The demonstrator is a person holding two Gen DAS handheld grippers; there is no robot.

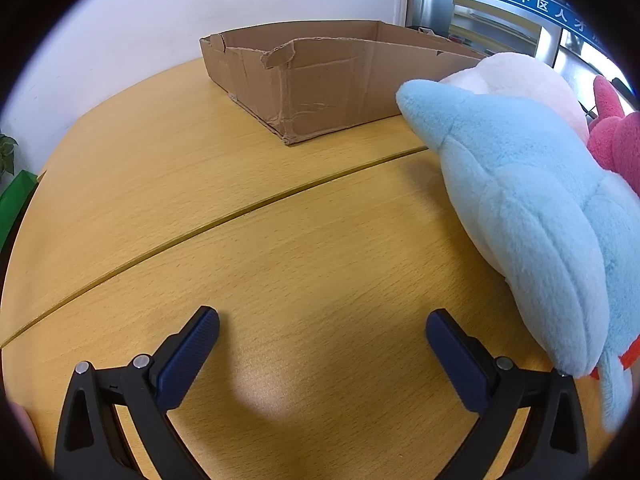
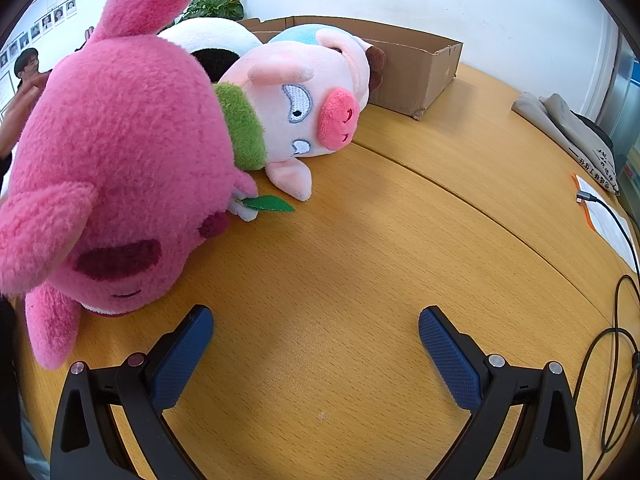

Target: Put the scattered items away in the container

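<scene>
Both the left gripper point(image 1: 322, 330) and the right gripper point(image 2: 316, 328) have their fingers spread wide, holding nothing. The soft toys — a blue plush point(image 1: 520, 208), a pink bear point(image 2: 120, 152) and a pig point(image 2: 304, 104) — lie on the tabletop point(image 1: 280, 240) just in front of the cardboard box point(image 1: 320, 80). It looks best to take one toy at a time, squeeze its fat middle, and lift it over the box wall.

The cardboard box point(image 1: 320, 80) sits at the table's point(image 1: 240, 240) far side. The dolphin plush point(image 1: 520, 208) lies before it to the right, the bear plush point(image 2: 112, 152) beside the pig plush point(image 2: 304, 100).
</scene>
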